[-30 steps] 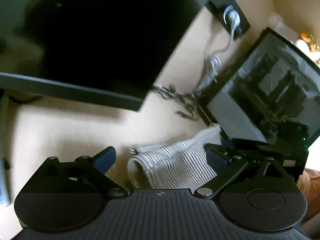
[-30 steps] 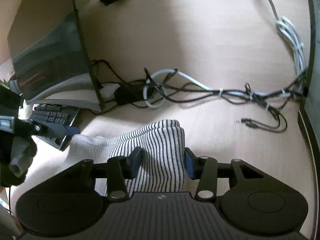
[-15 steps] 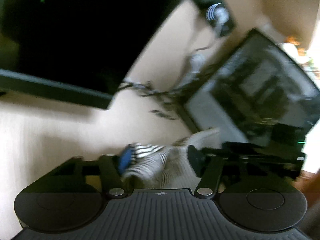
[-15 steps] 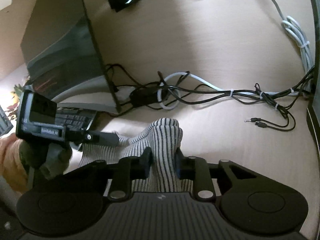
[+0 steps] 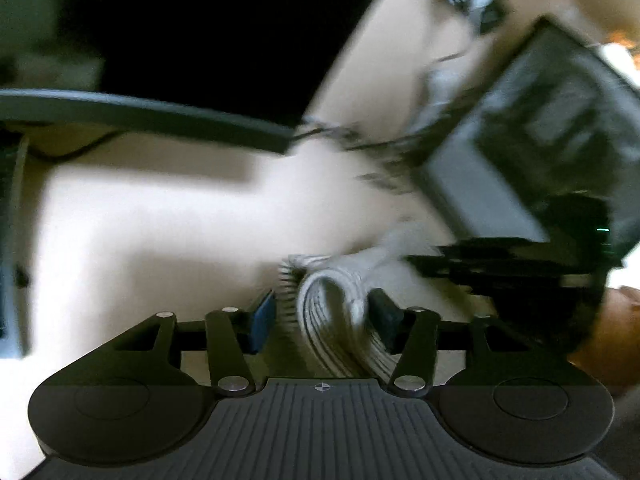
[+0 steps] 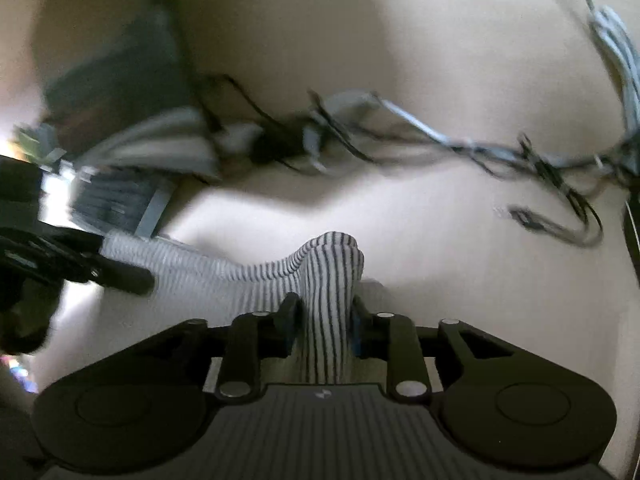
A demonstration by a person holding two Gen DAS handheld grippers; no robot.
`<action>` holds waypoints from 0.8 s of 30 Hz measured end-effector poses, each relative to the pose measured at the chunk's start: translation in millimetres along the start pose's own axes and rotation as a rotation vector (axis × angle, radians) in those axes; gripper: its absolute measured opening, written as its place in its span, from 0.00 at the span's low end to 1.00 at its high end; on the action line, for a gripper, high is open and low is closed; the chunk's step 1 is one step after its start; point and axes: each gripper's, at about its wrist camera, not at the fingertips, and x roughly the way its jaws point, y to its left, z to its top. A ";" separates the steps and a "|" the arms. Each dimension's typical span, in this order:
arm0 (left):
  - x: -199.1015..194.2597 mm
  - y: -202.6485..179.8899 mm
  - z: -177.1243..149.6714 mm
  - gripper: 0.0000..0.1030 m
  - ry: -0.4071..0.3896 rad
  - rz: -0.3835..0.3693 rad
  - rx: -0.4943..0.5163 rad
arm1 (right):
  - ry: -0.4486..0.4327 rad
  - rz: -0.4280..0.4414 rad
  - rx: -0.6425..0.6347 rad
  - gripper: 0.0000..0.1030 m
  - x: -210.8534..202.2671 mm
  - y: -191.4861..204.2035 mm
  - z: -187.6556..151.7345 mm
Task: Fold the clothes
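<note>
Now | striped garment point(image 6: 256, 276) lies lengthwise between grippers | right gripper point(image 6: 322, 318) pinching it, loosening | left gripper point(image 5: 324, 316) likewise

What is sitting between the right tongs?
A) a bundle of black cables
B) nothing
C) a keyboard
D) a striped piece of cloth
D: in the right wrist view the striped cloth stands bunched up between the right tongs, whose jaws are opening; the cables lie farther back on the desk.

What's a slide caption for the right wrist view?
Right tool, jaws opening, straddles a raised fold of striped cloth on a cable-strewn desk.
</note>
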 end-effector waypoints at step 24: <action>44.3 -6.9 12.3 0.51 0.021 0.012 0.161 | -0.120 -0.204 -0.102 0.29 -12.5 49.4 12.9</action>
